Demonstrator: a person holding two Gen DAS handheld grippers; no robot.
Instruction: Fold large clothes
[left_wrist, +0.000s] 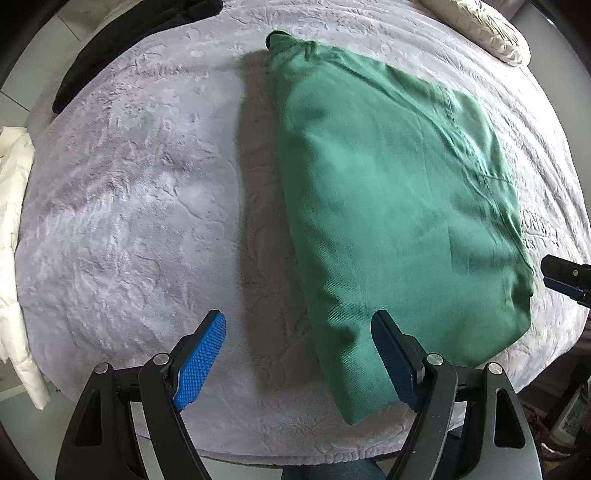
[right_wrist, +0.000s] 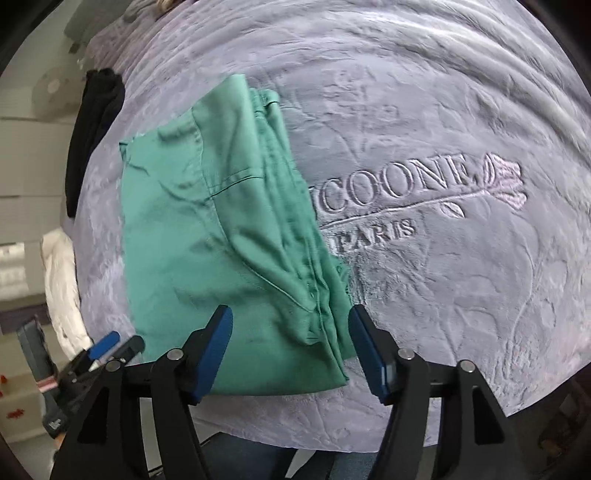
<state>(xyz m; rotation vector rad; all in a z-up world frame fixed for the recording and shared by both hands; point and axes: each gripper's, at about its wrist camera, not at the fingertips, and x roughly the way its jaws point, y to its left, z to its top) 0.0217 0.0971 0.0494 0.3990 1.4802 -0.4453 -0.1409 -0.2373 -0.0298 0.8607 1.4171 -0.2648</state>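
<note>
A green garment (left_wrist: 388, 206) lies folded into a long flat bundle on the grey plush bed cover (left_wrist: 129, 221). My left gripper (left_wrist: 297, 325) hangs open above the bundle's near left edge, its right finger over the cloth and its left finger over bare cover. Nothing is between its blue pads. My right gripper (right_wrist: 291, 315) is open too, above the near right edge of the green garment (right_wrist: 221, 229), and the cloth lies loose beneath it. The right gripper (left_wrist: 557, 275) shows at the left wrist view's right edge. In the right wrist view the left gripper (right_wrist: 120, 345) shows low on the left.
A black garment (left_wrist: 110, 55) lies at the bed's far left, and a white padded garment (left_wrist: 14, 240) hangs off the left edge. A cream pillow (left_wrist: 487, 29) lies far right. Embossed lettering (right_wrist: 395, 177) marks the cover right of the bundle. The bed's near edge runs just below both grippers.
</note>
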